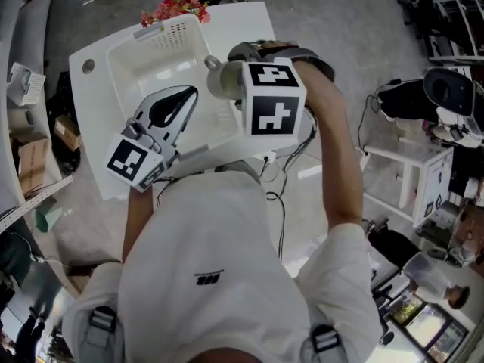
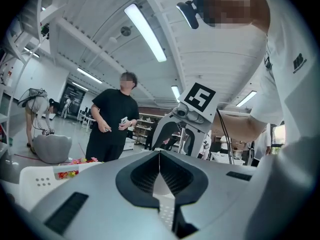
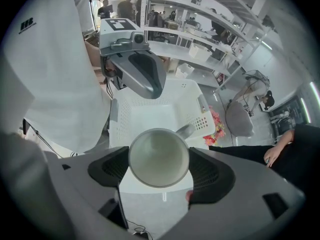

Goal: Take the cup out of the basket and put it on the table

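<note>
Big open workshop, white table with a white basket on it. The right gripper points steeply down, jaws spread wide and clamped on the cup sides, holding it above the basket, probably to clear its walls. The left gripper is pinched closed on nothing, parked aside. The only writing is a shirt logo too small to read.
</note>
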`<state>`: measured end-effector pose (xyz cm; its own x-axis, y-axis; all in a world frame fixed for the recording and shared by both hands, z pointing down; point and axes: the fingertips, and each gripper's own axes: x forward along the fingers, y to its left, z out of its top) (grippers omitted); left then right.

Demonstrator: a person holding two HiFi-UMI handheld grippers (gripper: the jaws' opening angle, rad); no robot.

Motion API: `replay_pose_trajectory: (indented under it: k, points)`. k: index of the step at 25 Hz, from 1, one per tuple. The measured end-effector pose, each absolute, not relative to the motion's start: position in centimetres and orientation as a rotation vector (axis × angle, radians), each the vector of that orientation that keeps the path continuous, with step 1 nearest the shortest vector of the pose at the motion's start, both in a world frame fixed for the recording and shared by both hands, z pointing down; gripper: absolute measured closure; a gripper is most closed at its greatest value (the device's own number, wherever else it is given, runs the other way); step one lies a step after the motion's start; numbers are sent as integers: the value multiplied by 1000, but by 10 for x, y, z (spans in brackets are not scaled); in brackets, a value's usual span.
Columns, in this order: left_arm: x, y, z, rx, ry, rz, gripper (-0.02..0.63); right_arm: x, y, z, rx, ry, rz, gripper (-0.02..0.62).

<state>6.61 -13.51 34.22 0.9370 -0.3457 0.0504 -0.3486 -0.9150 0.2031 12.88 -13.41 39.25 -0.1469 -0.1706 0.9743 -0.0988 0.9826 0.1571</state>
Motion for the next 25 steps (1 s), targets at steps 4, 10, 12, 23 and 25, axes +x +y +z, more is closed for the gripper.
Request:
replay_pose_trajectory:
  k: [4, 10, 12, 23, 25]
  points:
    - [82, -136, 343, 2892, -480, 27, 594, 151, -133, 396, 236, -1707, -22, 210]
    - [109, -132, 345, 2905, -410, 51, 594, 182, -126, 409, 276, -1695, 47, 210]
    - [115, -131, 346, 2908, -392, 60, 594, 190, -123, 417, 282, -1695, 74, 210]
    - [149, -120, 370, 2921, -312, 135, 594, 217, -97, 474, 292, -1698, 219, 210]
    - [156, -116, 374, 2925, -294, 155, 594, 220, -92, 482, 293, -1706, 240, 210]
